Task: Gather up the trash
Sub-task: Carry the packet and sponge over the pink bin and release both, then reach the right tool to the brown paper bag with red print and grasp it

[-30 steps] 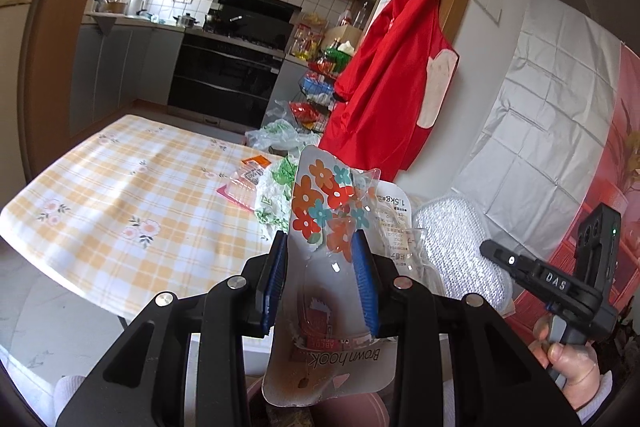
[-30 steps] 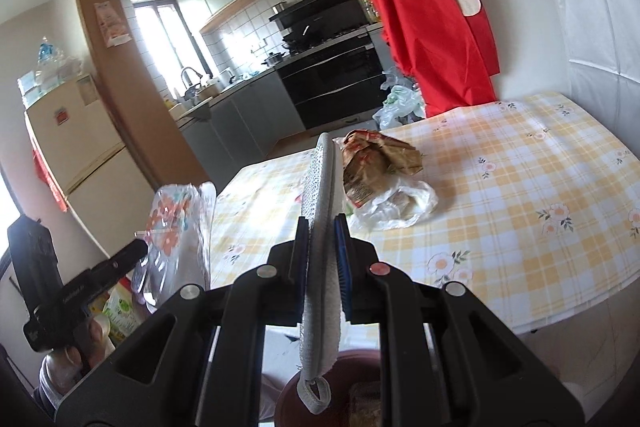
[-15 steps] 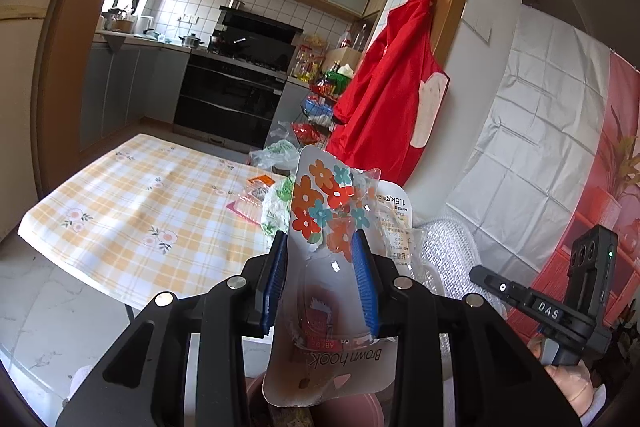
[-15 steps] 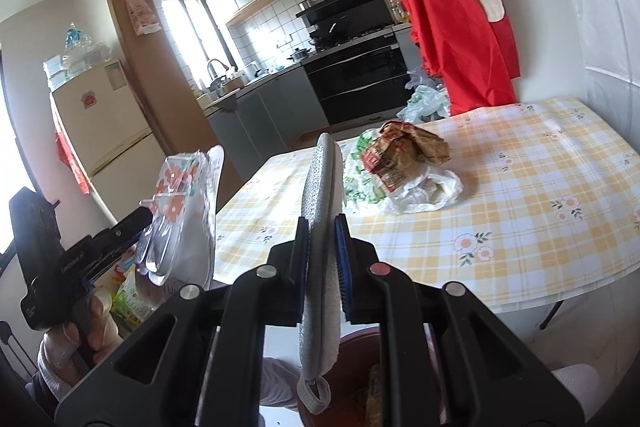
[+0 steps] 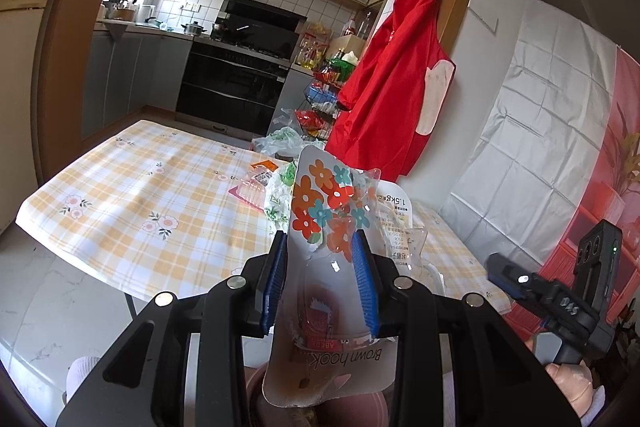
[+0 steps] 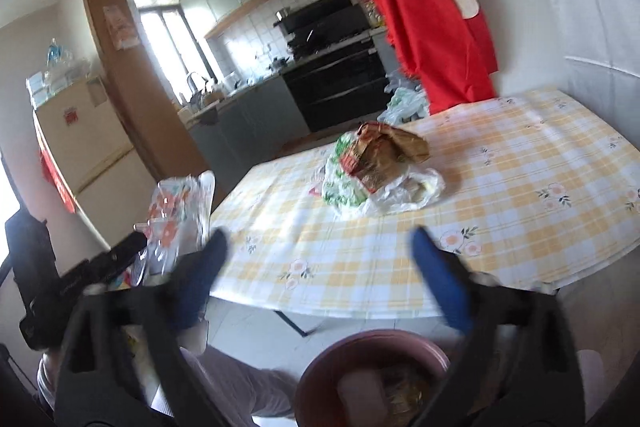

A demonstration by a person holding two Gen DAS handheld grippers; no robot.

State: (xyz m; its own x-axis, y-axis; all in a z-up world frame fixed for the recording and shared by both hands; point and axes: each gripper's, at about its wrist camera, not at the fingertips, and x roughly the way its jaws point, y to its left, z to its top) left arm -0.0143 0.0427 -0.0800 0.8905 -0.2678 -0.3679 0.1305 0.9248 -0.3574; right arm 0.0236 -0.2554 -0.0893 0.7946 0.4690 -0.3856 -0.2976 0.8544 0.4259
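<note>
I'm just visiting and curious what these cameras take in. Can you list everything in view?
hook package: one, clear with orange and teal flowers, clamped in the left hand-held gripper
table: one, yellow checked cloth
trash pile: one, brown wrapper on white and green bags, on the table
bin: one, reddish-brown, below the right hand-held gripper
red garment: one, hanging by the wall
left hand-held gripper: black, blue pads, shut
right hand-held gripper: black, blue pads, just opened, nothing between

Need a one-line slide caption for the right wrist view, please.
Right gripper, jaws just opened and empty, above the maroon bin; crumpled wrappers wait on the checked table.
</note>
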